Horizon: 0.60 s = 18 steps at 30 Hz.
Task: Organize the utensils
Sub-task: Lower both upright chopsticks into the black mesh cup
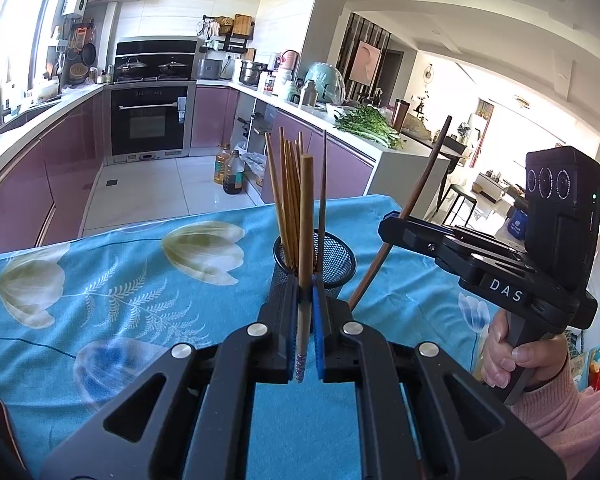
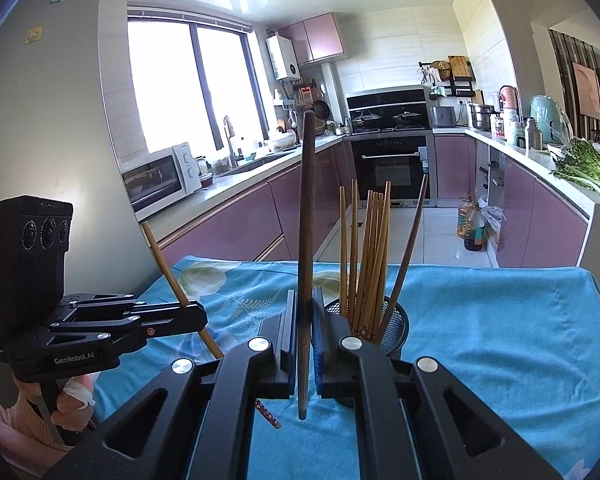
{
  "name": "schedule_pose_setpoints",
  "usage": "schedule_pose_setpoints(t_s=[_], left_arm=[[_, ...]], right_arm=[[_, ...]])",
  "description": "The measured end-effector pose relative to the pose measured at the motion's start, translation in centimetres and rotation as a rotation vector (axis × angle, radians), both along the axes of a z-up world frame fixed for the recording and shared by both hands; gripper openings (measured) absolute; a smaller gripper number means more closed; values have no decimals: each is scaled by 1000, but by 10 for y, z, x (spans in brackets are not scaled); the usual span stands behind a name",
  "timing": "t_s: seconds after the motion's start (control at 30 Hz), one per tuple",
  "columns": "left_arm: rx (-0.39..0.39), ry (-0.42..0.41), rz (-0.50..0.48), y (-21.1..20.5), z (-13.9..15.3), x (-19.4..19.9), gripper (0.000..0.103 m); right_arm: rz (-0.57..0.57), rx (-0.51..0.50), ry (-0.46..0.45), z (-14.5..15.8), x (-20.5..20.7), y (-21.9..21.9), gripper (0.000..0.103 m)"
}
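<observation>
Both chopsticks clamped, holder dead ahead

Left hand-held gripper pinches a light chopstick upright; right hand-held gripper grips a dark chopstick. Mesh holder stands just beyond the left one on the table.

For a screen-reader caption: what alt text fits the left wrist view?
Left gripper clamps a light wooden chopstick before a black mesh holder of chopsticks on a blue floral cloth; at right, the right gripper holds a dark chopstick.
</observation>
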<state>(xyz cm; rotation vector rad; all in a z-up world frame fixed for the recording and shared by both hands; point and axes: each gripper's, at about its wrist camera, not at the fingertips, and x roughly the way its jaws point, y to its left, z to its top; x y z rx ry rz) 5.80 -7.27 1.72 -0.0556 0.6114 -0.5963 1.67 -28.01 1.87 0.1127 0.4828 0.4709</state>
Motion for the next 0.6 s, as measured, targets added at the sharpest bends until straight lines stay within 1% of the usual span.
schedule_pose_setpoints(t_s=[0.6], left_arm=[[0,-18,-7,-4,6,1,7]], right_arm=[[2,2,-14,2,2,-1,6]])
